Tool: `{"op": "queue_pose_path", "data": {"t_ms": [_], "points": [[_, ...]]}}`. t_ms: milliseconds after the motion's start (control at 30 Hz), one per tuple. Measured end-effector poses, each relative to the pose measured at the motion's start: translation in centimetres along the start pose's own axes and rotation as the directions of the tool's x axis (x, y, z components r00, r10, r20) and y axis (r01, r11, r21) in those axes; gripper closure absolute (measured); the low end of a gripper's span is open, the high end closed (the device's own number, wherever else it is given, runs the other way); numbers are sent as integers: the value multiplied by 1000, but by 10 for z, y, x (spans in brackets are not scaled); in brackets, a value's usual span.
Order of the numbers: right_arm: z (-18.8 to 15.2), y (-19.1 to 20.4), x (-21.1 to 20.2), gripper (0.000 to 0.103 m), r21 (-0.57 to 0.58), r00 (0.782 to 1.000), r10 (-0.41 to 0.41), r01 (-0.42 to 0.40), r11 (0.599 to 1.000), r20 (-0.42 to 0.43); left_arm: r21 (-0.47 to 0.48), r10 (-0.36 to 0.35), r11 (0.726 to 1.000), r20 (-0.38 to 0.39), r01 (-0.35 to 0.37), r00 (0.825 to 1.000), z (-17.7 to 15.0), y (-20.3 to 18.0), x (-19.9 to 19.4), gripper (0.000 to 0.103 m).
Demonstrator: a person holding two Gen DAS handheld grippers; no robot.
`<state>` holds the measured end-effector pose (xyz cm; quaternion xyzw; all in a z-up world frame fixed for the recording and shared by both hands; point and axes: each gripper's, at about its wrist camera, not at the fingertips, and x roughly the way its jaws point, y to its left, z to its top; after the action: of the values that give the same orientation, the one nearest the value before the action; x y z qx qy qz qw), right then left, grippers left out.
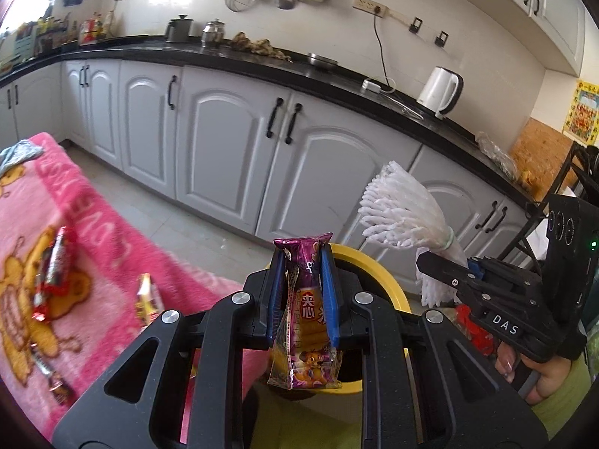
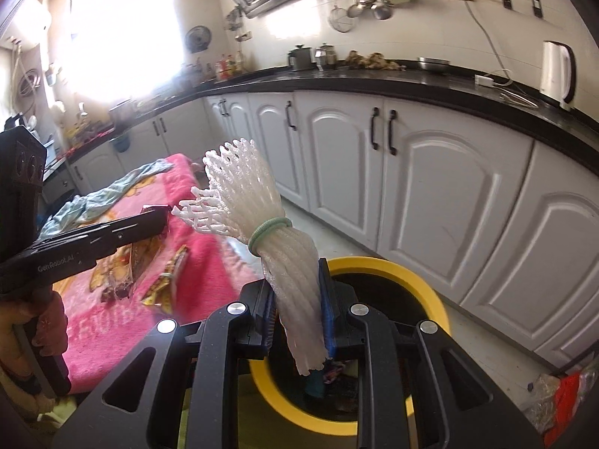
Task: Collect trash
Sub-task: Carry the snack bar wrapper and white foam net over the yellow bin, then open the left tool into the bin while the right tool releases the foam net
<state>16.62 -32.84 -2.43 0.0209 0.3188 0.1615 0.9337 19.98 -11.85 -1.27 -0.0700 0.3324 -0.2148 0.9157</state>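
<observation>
Over the yellow-rimmed bin, both jaws are clamped nearly closed: left gripper on a purple snack wrapper, right gripper on a white foam net. Drop step judged in hand; release is called for next, bin just below.

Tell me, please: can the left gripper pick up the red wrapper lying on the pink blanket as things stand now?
Probably not yet. The left gripper is shut on a purple snack packet, so its jaws are occupied. Nothing covers the red wrapper on the pink blanket.
</observation>
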Motion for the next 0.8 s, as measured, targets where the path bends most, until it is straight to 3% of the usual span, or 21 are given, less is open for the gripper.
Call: {"op": "queue_pose_path", "data": {"t_ms": [367,800], "points": [[-24,-44,16,81,76,994,-97,101,992,-53,27,-34,999,-96,36,995,-17,-21,72,89],[-54,-82,59,81,184,979,-105,137,973,-172,44,-46,998,-183,55,982,-33,-29,127,89]]}}
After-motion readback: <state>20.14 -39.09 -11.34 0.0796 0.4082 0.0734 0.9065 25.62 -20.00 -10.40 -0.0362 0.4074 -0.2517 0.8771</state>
